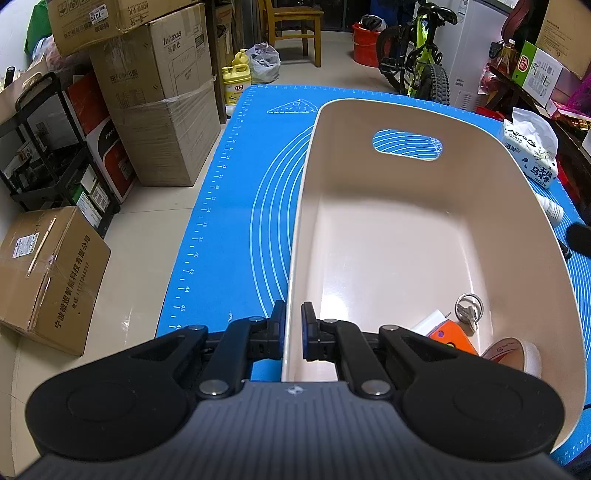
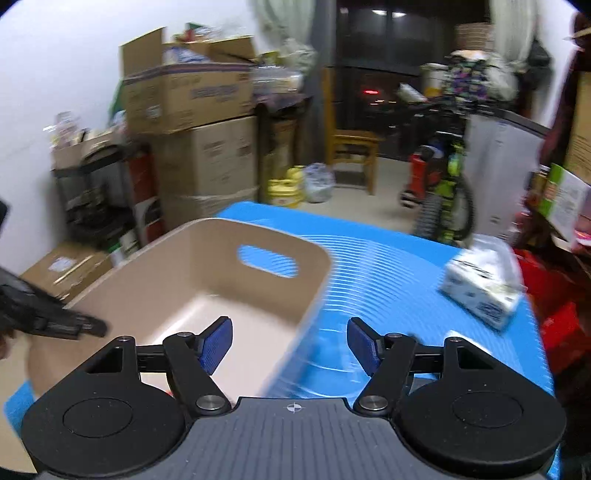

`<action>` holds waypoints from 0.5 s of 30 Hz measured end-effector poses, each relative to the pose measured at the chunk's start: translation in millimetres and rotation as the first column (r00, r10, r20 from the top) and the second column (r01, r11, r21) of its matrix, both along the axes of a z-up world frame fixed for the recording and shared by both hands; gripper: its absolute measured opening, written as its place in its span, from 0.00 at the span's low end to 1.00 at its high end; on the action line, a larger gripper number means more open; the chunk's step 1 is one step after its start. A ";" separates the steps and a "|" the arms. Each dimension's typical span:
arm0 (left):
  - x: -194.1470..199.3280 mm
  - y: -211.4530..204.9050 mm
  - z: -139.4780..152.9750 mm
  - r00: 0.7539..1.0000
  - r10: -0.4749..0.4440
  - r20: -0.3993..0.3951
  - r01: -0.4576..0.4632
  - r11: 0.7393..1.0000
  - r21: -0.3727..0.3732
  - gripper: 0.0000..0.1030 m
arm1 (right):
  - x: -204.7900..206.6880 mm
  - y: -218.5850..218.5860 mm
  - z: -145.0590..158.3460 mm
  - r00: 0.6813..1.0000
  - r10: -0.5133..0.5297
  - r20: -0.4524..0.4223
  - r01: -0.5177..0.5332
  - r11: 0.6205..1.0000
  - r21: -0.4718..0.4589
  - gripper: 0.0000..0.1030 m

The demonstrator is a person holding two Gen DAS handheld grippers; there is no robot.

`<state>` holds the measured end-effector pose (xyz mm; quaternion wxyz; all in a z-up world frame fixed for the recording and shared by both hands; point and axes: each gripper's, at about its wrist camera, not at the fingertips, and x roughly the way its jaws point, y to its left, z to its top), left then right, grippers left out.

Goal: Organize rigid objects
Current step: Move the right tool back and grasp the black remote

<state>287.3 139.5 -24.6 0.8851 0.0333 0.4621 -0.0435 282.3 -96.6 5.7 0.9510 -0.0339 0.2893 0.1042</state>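
A beige plastic bin (image 1: 491, 206) with a handle slot stands on the blue mat (image 1: 236, 206). My left gripper (image 1: 293, 328) is shut on the bin's left wall near its front corner. Inside the bin lie a key on a ring (image 1: 466, 310), an orange and white item (image 1: 448, 334) and a roll of tape (image 1: 513, 356). In the blurred right wrist view my right gripper (image 2: 290, 343) is open and empty above the bin's right wall (image 2: 314, 295). The left gripper (image 2: 55, 321) shows there at the bin's left side.
A tissue pack (image 1: 535, 155) (image 2: 480, 284) and a white bottle (image 1: 552, 210) lie on the mat right of the bin. Cardboard boxes (image 1: 159, 110), a black shelf cart (image 1: 48, 147), a chair (image 1: 291, 22) and a bicycle (image 1: 417, 55) stand on the floor around the table.
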 end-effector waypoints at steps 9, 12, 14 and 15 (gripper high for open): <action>0.3 0.0 0.6 1.000 0.003 0.000 -0.003 1.000 0.000 0.08 | -1.2 -54.7 -47.5 0.986 -0.147 -0.078 0.145 0.989 -0.032 0.72; 0.9 -0.5 1.1 1.000 0.003 0.001 -0.003 1.000 0.000 0.08 | 3.9 -65.1 -65.7 0.977 -0.175 -0.119 0.171 0.984 -0.043 0.72; 0.5 -1.2 1.1 1.000 0.003 0.001 -0.003 1.000 0.000 0.08 | 5.6 -67.7 -74.6 0.973 -0.189 -0.130 0.183 0.981 -0.056 0.72; 0.0 -0.8 0.8 1.000 0.003 0.001 -0.003 1.000 0.000 0.08 | 7.0 -70.4 -79.5 0.972 -0.194 -0.134 0.187 0.981 -0.058 0.72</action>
